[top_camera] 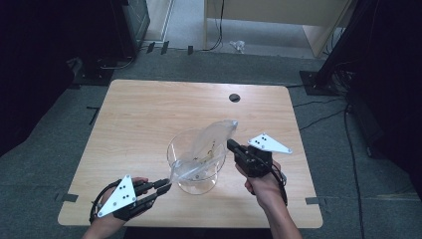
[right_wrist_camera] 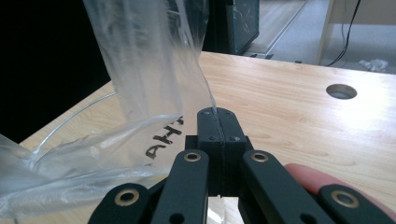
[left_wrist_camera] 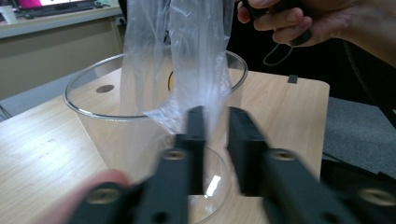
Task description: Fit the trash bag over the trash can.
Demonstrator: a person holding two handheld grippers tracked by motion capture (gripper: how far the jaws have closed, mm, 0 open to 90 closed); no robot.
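Note:
A clear plastic bag (top_camera: 209,144) with black lettering drapes into a clear glass bowl (top_camera: 171,149) at the table's middle front. My right gripper (top_camera: 230,144) is shut on the bag's upper edge at the bowl's right side; in the right gripper view the film (right_wrist_camera: 144,60) rises from the closed jaws (right_wrist_camera: 217,112). My left gripper (top_camera: 166,186) points at the bowl's front left. Its jaws (left_wrist_camera: 216,116) stand a little apart, with the bag's lower corner (left_wrist_camera: 196,56) hanging at the gap, not pinched. The bowl's rim (left_wrist_camera: 84,112) lies just behind.
The wooden table (top_camera: 139,109) has a round cable hole (top_camera: 234,97) near its far edge. Dark equipment, cables and a stand base lie on the grey floor around it. A person's hand (left_wrist_camera: 299,18) holds the right gripper beyond the bowl.

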